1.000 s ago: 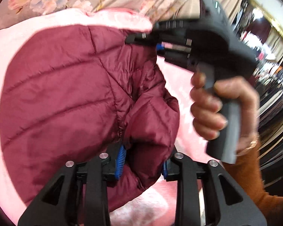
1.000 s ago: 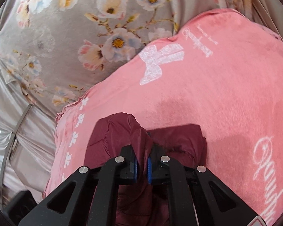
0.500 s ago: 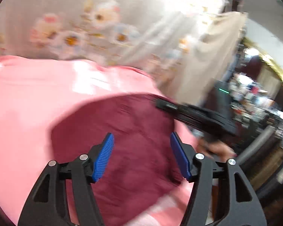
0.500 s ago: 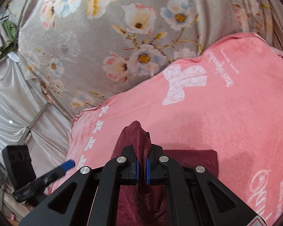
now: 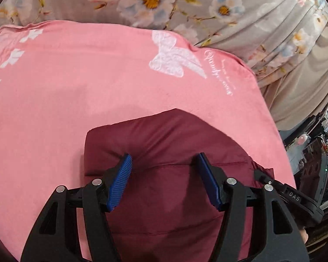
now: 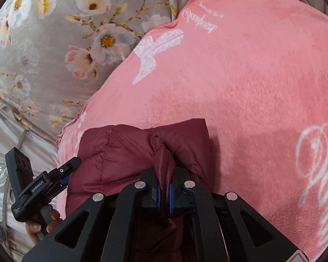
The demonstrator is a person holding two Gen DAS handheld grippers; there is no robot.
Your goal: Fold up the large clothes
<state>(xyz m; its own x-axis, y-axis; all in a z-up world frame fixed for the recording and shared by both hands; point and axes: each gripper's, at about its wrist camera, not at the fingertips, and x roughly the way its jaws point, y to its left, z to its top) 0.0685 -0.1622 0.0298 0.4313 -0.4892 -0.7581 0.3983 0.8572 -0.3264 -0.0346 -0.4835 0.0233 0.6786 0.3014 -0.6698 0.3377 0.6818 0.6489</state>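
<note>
A maroon quilted jacket (image 5: pixel 168 144) lies in a folded bundle on a pink blanket (image 5: pixel 81 83). Over it hangs my left gripper (image 5: pixel 164 166), its blue pads (image 5: pixel 120 181) spread apart with only the jacket's flat top showing between them, nothing pinched. In the right wrist view the same jacket (image 6: pixel 120 152) sits at the blanket's left edge, and my right gripper (image 6: pixel 164 194) is shut on a raised ridge of its fabric. The right gripper's body shows in the left wrist view at the jacket's right edge (image 5: pixel 295 196); the left gripper (image 6: pixel 61 174) appears at lower left in the right wrist view.
The pink blanket (image 6: pixel 240 76) carries white bow and script prints. Grey floral fabric (image 5: pixel 164 2) lies beyond it. A person's hand (image 6: pixel 43 224) grips the left tool's handle. Cluttered dark shelves (image 5: pixel 317 152) stand at the far right.
My left gripper let go of the maroon fold, opened wide and swung across above the jacket. My right gripper, still clamped on its fold, came down toward the blanket.
</note>
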